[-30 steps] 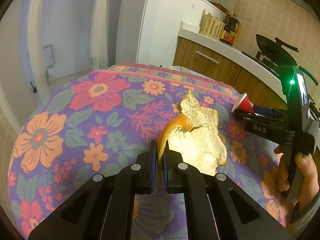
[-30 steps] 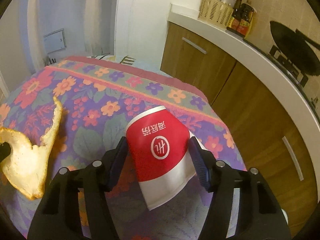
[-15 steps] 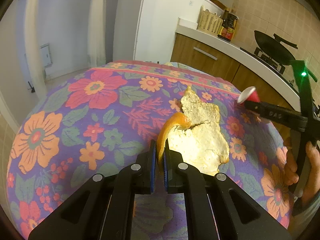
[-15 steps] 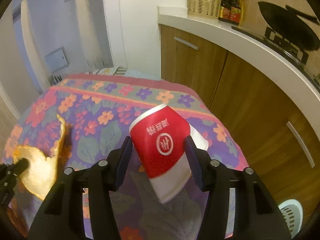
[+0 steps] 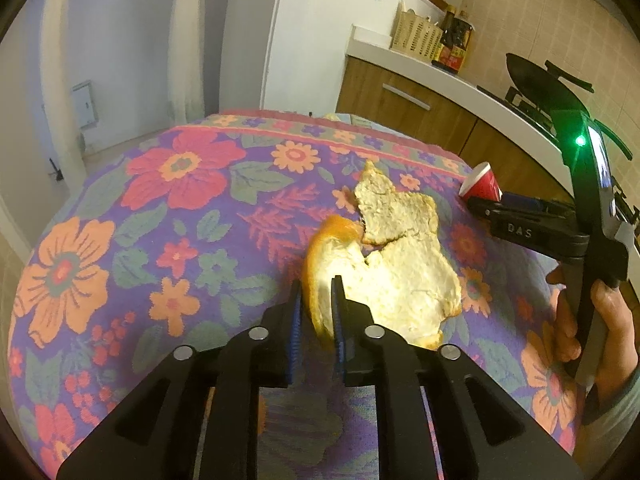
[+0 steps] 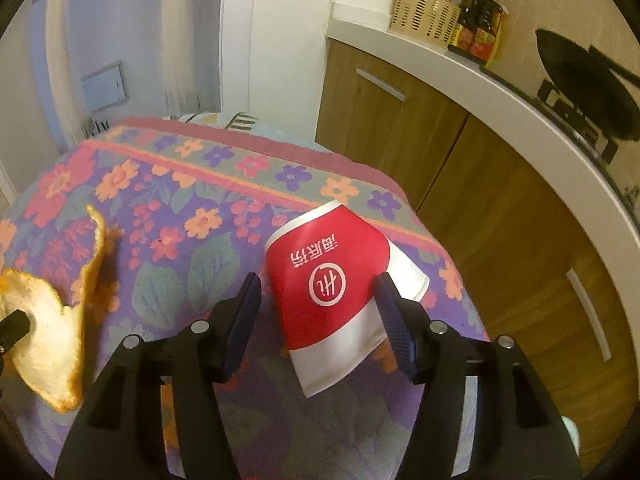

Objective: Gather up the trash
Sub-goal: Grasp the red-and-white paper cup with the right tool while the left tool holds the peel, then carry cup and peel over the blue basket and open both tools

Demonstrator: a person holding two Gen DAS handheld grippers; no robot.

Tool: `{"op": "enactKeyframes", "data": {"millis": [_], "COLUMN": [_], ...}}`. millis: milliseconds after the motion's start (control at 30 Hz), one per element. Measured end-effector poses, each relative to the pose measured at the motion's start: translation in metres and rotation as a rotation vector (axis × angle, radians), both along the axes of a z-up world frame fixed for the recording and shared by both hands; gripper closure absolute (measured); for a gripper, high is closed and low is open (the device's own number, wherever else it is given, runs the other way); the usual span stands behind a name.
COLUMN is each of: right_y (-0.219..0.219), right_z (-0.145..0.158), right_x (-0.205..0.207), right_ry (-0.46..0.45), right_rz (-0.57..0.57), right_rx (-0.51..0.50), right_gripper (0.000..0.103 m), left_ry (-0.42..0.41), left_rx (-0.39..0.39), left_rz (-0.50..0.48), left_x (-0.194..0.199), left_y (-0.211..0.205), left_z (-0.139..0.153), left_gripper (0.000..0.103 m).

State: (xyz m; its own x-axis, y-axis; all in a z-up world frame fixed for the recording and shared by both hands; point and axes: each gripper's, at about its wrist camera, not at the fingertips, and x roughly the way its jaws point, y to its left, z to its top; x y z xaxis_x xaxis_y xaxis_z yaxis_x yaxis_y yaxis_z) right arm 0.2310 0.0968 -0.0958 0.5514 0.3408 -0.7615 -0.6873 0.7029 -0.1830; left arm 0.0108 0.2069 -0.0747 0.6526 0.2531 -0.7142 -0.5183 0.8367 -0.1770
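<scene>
A large orange peel [image 5: 400, 280], pith side up, stands tilted over the flowered tablecloth [image 5: 180, 240]. My left gripper [image 5: 316, 300] has the peel's orange rim between its blue pads; the jaws are opening and the pads still touch the rim. In the right wrist view the peel [image 6: 44, 340] hangs at the left edge. A flattened red and white paper cup [image 6: 328, 276] lies between the jaws of my right gripper [image 6: 318, 282], which are opening. Cloth shows between the left pad and the cup. From the left wrist, the cup [image 5: 482, 186] is at the right.
A hand [image 5: 608, 320] holds the right gripper at the table's right side. Beyond the table's right edge run wooden cabinets [image 6: 460, 152] under a white counter [image 6: 500, 88] with a basket [image 6: 424, 12], bottles [image 6: 480, 32] and a black wok [image 6: 580, 80].
The left jaws have parted slightly around the peel's rim. The right jaws have widened, and the left pad no longer presses on the cup.
</scene>
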Motion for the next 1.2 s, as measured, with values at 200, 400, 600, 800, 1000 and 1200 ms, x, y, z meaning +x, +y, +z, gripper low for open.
{"op": "enactKeyframes", "data": {"millis": [200,400,600,800,1000,1200], "right_y": [0.012,0.0,-0.033,-0.077,-0.11,-0.149], "right_z": [-0.006,0.006,0.025,0.051,0.065,0.071], "right_x": [0.0,-0.005,-0.016,-0.037,-0.056,-0.074], "right_ry": [-0.057,-0.087,-0.042,-0.023,-0.025,-0.018], "right_rz": [0.0,0.004,0.008,0.003,0.002,-0.015], "right_rx": [-0.075,-0.022,0.098,0.241,0.296,0.35], "right_gripper": [0.055,0.073,0.079,0.079,0.081,0.081], "left_ry": [0.037,0.044,-0.018,-0.074,-0.108,-0.127], "left_rx": [0.021,0.017,-0.022,-0.032,-0.024,-0.003], "left_rz": [-0.031,-0.03,-0.033,-0.061,-0.111,-0.162], "left_x": [0.006,0.008,-0.004,-0.015,-0.014,-0.005], "left_y": [-0.007,-0.005,-0.006,-0.018,-0.04,-0.063], "left_z": [-0.003,-0.004,0.004,0.024,0.044,0.064], "left_gripper": [0.073,0.098,0.099,0.099,0.099,0.099]}}
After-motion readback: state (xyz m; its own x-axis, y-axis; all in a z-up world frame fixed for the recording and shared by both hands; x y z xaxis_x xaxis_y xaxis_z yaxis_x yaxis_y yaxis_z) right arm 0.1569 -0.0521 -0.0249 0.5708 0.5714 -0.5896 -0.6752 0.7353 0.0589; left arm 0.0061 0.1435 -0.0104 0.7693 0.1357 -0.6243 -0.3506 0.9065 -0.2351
